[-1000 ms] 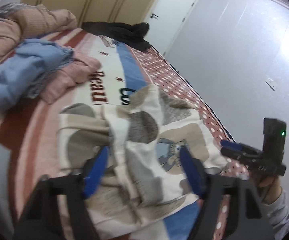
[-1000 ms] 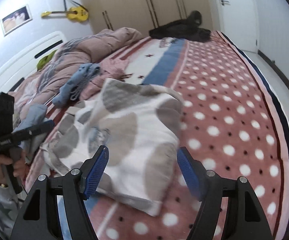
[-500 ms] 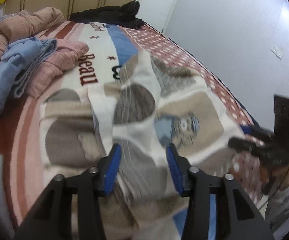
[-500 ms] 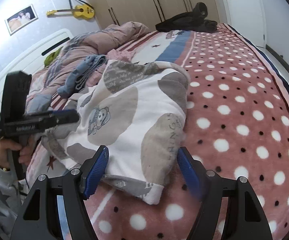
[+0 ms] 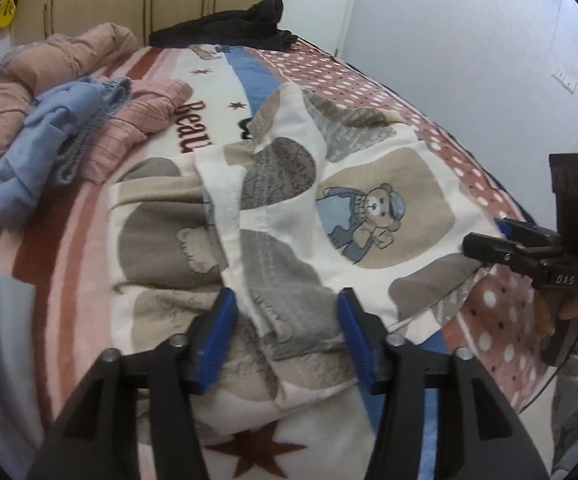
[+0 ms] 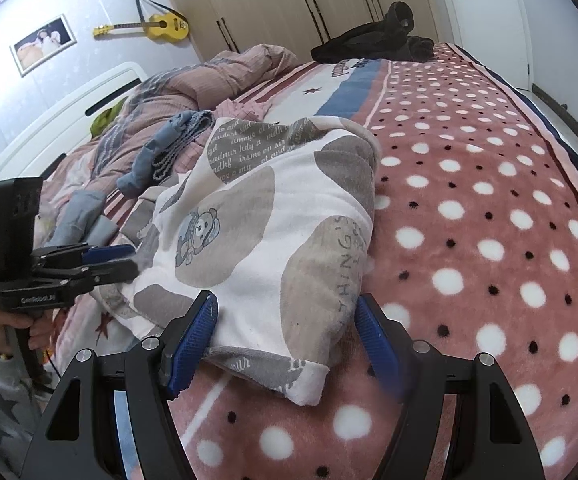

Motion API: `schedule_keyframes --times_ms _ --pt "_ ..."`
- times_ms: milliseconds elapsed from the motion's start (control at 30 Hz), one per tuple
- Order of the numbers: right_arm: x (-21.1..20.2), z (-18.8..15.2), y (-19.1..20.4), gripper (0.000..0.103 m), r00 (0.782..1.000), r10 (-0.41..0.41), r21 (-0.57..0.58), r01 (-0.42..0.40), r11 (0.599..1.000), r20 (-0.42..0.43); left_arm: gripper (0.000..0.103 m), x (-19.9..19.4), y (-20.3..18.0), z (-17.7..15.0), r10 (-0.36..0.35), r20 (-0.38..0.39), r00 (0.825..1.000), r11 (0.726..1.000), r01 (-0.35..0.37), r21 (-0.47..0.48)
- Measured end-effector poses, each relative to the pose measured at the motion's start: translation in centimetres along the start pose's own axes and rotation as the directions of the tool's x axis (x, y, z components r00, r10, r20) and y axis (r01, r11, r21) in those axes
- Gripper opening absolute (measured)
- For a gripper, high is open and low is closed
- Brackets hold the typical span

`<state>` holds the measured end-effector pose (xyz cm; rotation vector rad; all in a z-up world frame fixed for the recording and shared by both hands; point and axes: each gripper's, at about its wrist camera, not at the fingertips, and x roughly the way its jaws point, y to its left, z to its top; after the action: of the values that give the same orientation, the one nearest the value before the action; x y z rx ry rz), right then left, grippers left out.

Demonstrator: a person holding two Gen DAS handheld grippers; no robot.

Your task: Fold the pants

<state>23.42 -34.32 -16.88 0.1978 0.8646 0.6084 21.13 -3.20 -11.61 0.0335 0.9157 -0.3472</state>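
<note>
Now the left gripper [image 5: 285,332] has its jaws apart over the near hem of the pants [image 5: 309,216], gripping nothing. Likewise parted, the right gripper [image 6: 285,336] straddles the folded edge of the pants [image 6: 273,232]. They lie bunched on the blanket [image 6: 489,200], beside a blue garment [image 5: 49,136].

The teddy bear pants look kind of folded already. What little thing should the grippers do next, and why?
Probably close the left gripper on the rumpled edge of the pants and tug it flat. Both it and the right gripper are open, with cloth between their fingers, and the near edge lies bunched on the blanket.
</note>
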Motion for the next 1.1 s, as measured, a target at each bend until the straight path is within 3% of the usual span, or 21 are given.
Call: schedule_keyframes --times_ms 167,367,600,633,667,700,867,967,1100 --pt "0.1 0.0 -0.1 0.067 1.000 0.006 0.007 -0.006 1.000 0.002 0.053 0.0 -0.4 -0.1 -0.036 -0.005 0.999 0.999 0.036 0.000" --pt "0.1 0.0 -0.2 0.067 1.000 0.007 0.010 -0.007 1.000 0.000 0.035 0.4 -1.2 0.0 -0.019 -0.009 1.000 0.999 0.020 0.032" --pt "0.4 0.0 -0.1 0.067 1.000 0.014 0.013 -0.014 1.000 -0.005 0.035 1.0 -0.5 1.3 -0.066 0.012 0.998 0.997 0.066 -0.038" --pt "0.4 0.1 -0.1 0.067 1.000 0.014 0.014 -0.014 1.000 -0.005 0.032 1.1 -0.5 1.4 -0.066 0.014 0.998 0.997 0.066 -0.045" --pt "0.5 0.0 -0.1 0.067 1.000 0.016 0.016 -0.015 1.000 -0.005 0.014 1.1 -0.5 1.5 -0.064 0.016 0.998 0.997 0.065 -0.046" --pt "0.5 0.0 -0.1 0.067 1.000 0.017 0.018 -0.017 1.000 -0.007 0.007 1.1 -0.6 1.4 -0.054 0.013 0.998 0.998 0.054 -0.039" --pt "0.5 -0.1 -0.2 0.067 1.000 0.021 0.023 -0.021 1.000 -0.011 0.003 -0.2 -0.6 -0.1 0.020 0.023 1.000 1.000 -0.020 0.000" --pt "0.5 -0.2 -0.1 0.067 1.000 0.026 0.023 -0.026 0.999 -0.015 0.002 -0.8 -0.1 -1.4 -0.003 0.010 1.000 1.000 0.003 -0.021" --pt "0.9 -0.1 0.2 0.067 0.999 0.021 0.014 -0.021 1.000 -0.025 0.002 -1.0 -0.1 -2.7 0.027 0.011 1.000 1.000 -0.027 -0.009"
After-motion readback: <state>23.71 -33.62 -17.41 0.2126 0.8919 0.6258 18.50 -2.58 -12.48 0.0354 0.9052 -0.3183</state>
